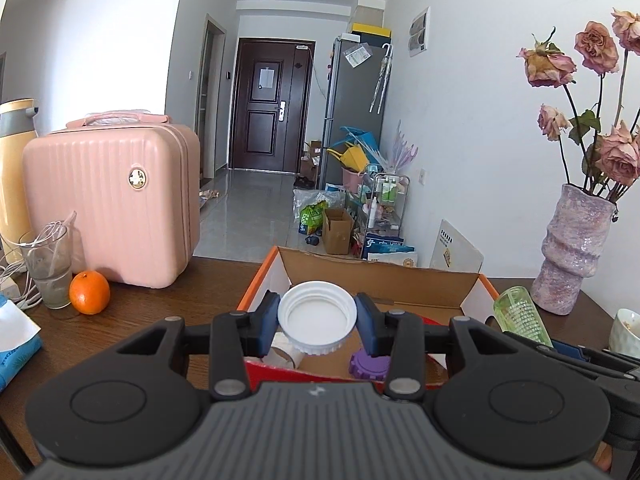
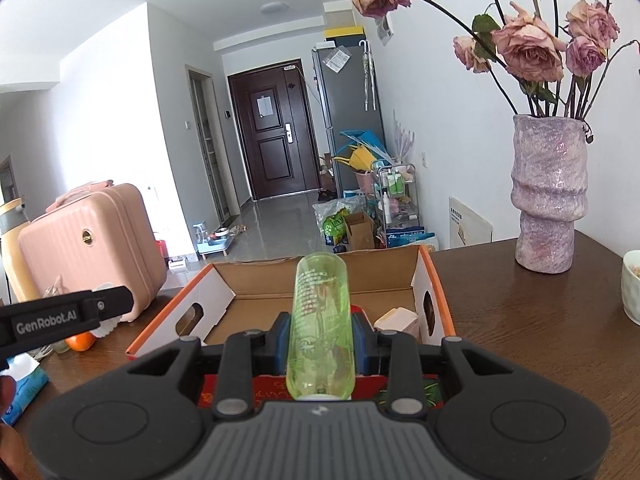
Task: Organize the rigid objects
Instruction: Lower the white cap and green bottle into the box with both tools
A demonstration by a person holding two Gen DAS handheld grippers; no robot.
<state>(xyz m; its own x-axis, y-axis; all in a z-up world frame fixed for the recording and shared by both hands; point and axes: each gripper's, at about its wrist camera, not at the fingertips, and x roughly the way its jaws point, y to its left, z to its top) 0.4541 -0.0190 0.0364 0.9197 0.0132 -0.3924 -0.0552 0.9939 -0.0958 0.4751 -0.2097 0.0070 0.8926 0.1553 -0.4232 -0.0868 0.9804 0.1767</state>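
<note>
Both hand-held grippers, left and right, hover over the open cardboard box.

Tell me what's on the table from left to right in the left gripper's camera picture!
Yellow flask → glass with cables → orange → pink case → cardboard box → green bottle → purple vase of dried roses → white bowl.

We count one cardboard box at twelve o'clock, one white lid, one green bottle and one purple gear — plus one orange at nine o'clock, one pink suitcase, and one vase at two o'clock.
</note>
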